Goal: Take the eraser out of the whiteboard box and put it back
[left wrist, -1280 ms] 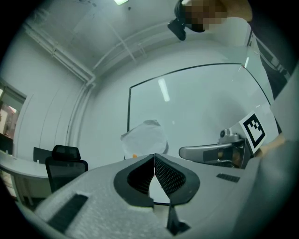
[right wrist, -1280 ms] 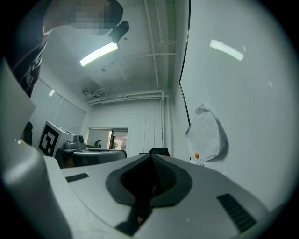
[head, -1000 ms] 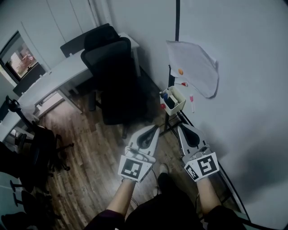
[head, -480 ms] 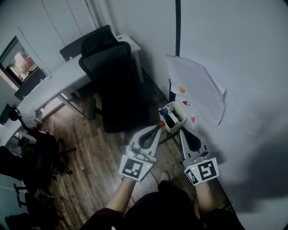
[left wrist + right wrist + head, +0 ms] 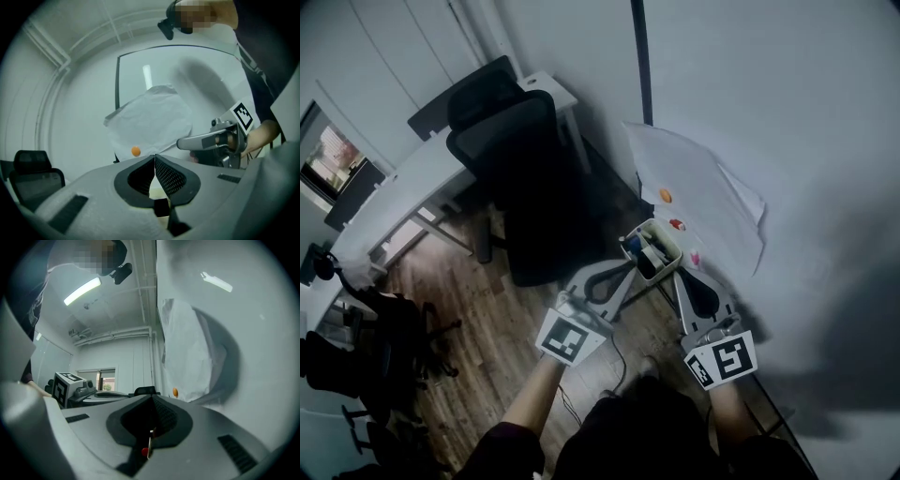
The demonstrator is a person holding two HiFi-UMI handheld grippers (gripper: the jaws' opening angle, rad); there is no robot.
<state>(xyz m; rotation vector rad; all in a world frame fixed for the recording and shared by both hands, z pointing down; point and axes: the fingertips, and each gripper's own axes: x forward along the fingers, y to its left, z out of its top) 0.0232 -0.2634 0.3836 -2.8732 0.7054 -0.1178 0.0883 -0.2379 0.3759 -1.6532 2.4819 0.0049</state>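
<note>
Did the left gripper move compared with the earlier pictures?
Yes. The left gripper has come closer to the whiteboard box; its tip is now right beside it.

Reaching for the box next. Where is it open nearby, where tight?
Open: bare whiteboard right of the paper sheet; wood floor between chair and left hand-held gripper. Tight: it and the right hand-held gripper flank the box.
</note>
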